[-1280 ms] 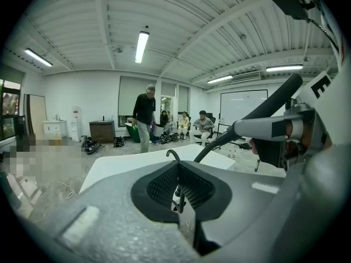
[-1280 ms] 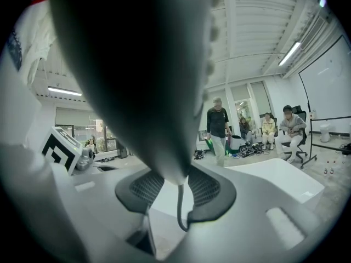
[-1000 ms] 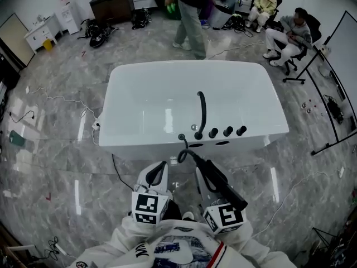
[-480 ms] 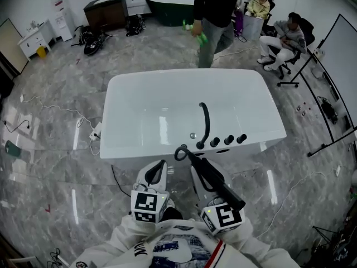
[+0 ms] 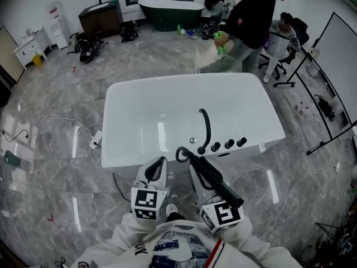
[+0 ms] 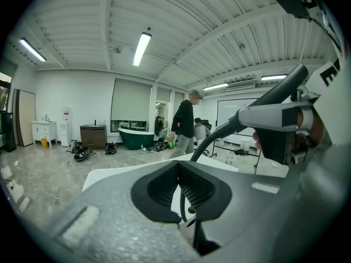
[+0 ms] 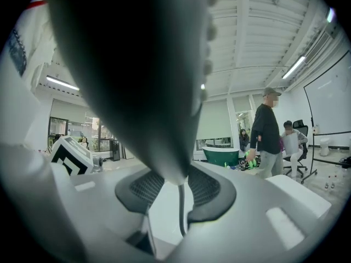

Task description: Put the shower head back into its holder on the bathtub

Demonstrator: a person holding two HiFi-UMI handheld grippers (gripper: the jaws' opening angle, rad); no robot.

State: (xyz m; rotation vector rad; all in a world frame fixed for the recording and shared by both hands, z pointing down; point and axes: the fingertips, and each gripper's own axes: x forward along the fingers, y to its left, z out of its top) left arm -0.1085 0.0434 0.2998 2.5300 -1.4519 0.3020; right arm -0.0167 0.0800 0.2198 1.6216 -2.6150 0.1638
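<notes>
Though gripped, shower head (image 5: pixel 214 180) nearer bathtub (image 5: pixel 113 120)

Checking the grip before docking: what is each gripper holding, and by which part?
The right gripper clamps the shower head at the narrow hose end of its handle. The left gripper holds nothing; its jaws are together.

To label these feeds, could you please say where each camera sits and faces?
Head view: on the head, steeply down at the tub; left gripper, right gripper, sleeves show.
Left gripper view: on that gripper, facing across the tub; shut jaws show.
Right gripper view: on that gripper, same heading; jaws clamp the shower head.
Shared: tub, standing person.
</notes>
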